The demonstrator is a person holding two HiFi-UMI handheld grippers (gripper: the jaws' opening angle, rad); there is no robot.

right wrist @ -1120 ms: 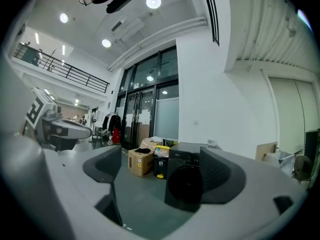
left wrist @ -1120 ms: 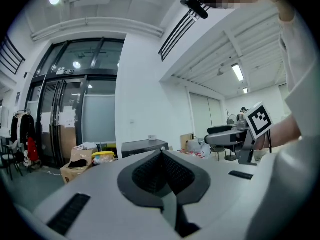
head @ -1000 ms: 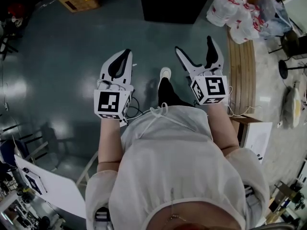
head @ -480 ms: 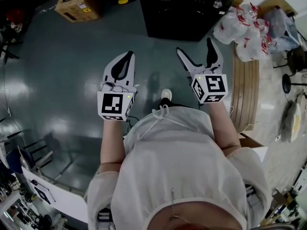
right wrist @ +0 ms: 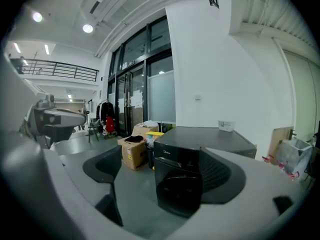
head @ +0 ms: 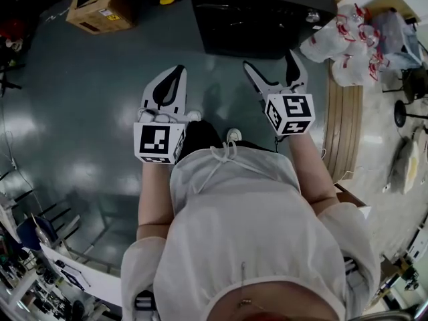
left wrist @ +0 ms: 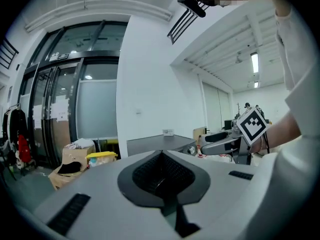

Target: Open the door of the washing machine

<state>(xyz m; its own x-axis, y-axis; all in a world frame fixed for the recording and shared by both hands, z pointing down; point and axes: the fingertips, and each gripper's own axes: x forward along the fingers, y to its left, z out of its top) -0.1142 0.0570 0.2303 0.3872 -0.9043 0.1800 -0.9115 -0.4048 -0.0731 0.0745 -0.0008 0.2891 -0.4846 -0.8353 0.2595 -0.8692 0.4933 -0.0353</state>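
Nothing is done yet. The black washing machine [head: 261, 12] stands ahead of me and its round door [right wrist: 180, 191] looks shut and untouched. My right hand-held gripper [head: 269, 60] is spread wide and empty, framing the machine from well apart. My left hand-held gripper [head: 178, 72] is pressed closed on nothing, pointing left of it.

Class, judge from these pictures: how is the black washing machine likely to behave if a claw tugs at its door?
The washing machine looks boxy and broad-based, standing flat on the floor, so it is probably heavy and would stay put rather than tip. Its dark front looks smooth and hard, so a grip there may slip.
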